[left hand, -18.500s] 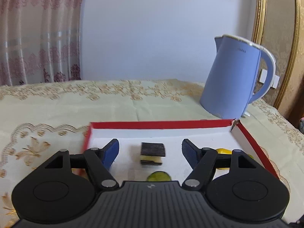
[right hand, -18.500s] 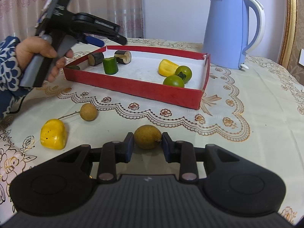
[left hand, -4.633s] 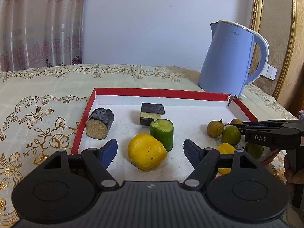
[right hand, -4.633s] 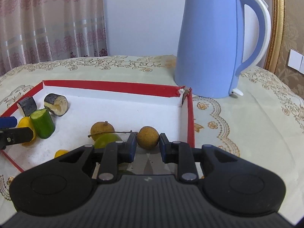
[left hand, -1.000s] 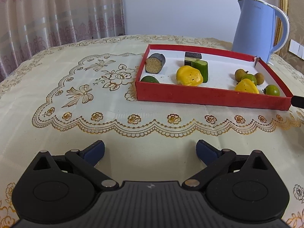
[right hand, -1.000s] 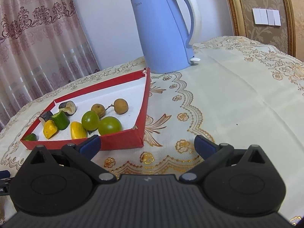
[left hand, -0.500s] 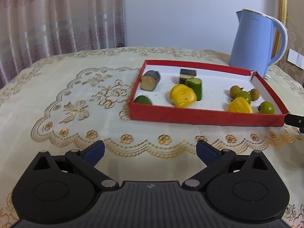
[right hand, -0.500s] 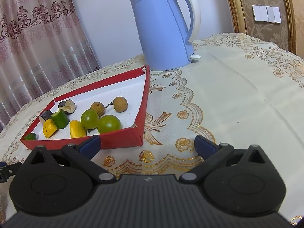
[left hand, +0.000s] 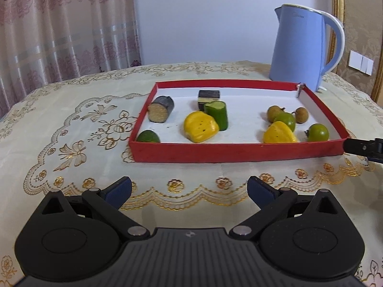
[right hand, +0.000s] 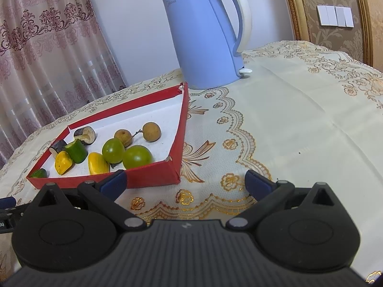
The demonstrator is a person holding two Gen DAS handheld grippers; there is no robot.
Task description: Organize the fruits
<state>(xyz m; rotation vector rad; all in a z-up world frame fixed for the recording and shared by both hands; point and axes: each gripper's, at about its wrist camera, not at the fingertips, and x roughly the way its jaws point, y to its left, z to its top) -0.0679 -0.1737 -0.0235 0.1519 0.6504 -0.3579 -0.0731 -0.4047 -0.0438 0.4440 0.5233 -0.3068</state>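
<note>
Left wrist view: left hand-held gripper (left hand: 189,191) and right hand-held gripper (right hand: 184,183) released, empty. Green fruits (right hand: 137,156) in red tray (left hand: 237,152) look smooth, likely slippery; grip across middle.

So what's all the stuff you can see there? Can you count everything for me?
tray: 1, red with white inside, middle of the table
yellow pieces: 2, yellow, one mid tray, one near front right
cucumber chunk: 1, green, beside the middle yellow piece
dark chunks: 2, dark skin, pale inside, back left of tray
green half piece: 1, green, front left corner of tray
green round fruits: 2, green, right side of tray
brown round fruits: 2, brown, back right of tray
kettle: 1, light blue, behind the tray
tablecloth: 1, cream with gold pattern, under everything
curtain: 1, pink, back left
left tongs: 1, black with blue tips, open, empty
right tongs: 1, black with blue tips, open, empty
</note>
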